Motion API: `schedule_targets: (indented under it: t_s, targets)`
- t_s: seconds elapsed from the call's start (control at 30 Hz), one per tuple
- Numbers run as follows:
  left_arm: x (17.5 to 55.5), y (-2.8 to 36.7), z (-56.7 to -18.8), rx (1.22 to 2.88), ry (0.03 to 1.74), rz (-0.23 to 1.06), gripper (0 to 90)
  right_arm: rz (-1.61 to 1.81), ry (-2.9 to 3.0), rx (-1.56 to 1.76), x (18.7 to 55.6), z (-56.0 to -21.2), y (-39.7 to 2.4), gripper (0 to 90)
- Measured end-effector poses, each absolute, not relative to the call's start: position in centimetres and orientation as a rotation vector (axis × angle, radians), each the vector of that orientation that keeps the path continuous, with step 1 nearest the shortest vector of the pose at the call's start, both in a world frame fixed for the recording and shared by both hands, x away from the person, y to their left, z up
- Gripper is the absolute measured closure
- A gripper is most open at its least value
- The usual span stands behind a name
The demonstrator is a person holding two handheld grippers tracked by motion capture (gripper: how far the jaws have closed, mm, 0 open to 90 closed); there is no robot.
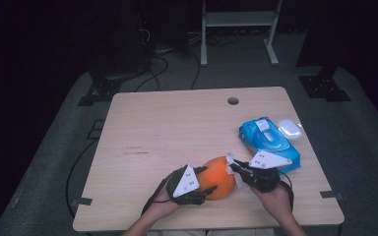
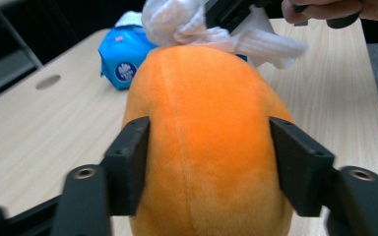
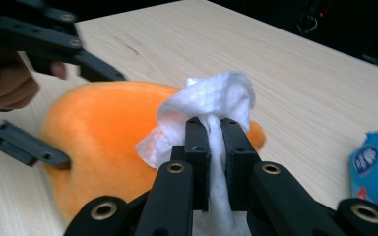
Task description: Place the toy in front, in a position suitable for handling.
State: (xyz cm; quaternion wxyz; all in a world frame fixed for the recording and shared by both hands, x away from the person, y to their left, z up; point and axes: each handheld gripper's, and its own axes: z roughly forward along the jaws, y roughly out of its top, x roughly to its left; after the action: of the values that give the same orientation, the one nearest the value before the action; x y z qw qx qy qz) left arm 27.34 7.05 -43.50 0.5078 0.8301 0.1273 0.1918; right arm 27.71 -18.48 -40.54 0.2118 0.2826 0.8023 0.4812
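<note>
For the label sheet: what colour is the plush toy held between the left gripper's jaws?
Orange: the plush toy shows best in the left gripper view.

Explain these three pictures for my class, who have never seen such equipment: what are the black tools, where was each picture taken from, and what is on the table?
A person sits at a wooden table and holds a hand-operated gripper, a black tool with two jaws, in each hand. One picture looks down from above; the other two come from small cameras riding on each gripper, looking along its jaws. The left gripper clamps a soft orange plush toy, its jaws pressing both sides, as the left gripper view shows. The right gripper pinches a white wipe and presses it against the toy, apparently wiping it. Beside them lies a blue wipes pack and, just beyond it, a small white object I cannot identify.
</note>
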Motion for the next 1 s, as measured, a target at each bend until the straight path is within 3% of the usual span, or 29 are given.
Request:
schedule_targets:
  t_s: [0.07, 0.13, 0.27, 0.63, 0.77, 0.83, 0.9, 1.0]
  targets:
    - [27.7, 7.0, -43.4, 1.989, 0.359, 0.429, 18.3, 1.359, 2.246, 0.725, 27.1, -40.3, -17.4, 82.8]
    - [27.7, 7.1, -43.5, 1.985, 0.376, 0.406, 15.7, 1.374, 2.259, 0.675, 26.7, -40.2, -16.5, 82.8]
    - [27.7, 7.6, -43.5, 1.996, 0.366, 0.412, 32.1, 1.379, 2.259, 0.708, 27.0, -40.4, -16.7, 82.8]
    - [28.3, 8.8, -44.0, 1.988, 0.405, 0.382, 36.5, 1.36, 2.239, 0.905, 29.0, -42.3, -19.3, 82.8]
    - [28.9, 8.7, -43.9, 1.954, 0.47, 0.317, 16.1, 1.37, 2.255, 0.872, 28.7, -42.2, -18.5, 82.9]
    - [29.0, 8.7, -43.8, 1.93, 0.492, 0.277, 11.6, 1.378, 2.262, 0.865, 28.5, -42.1, -18.3, 82.9]
    - [28.7, 8.7, -43.7, 1.942, 0.446, 0.312, 23.1, 1.379, 2.266, 0.866, 28.3, -41.8, -18.2, 82.8]
    - [28.0, 8.4, -43.7, 1.965, 0.386, 0.389, 33.4, 1.377, 2.265, 0.865, 28.4, -41.6, -18.3, 82.9]
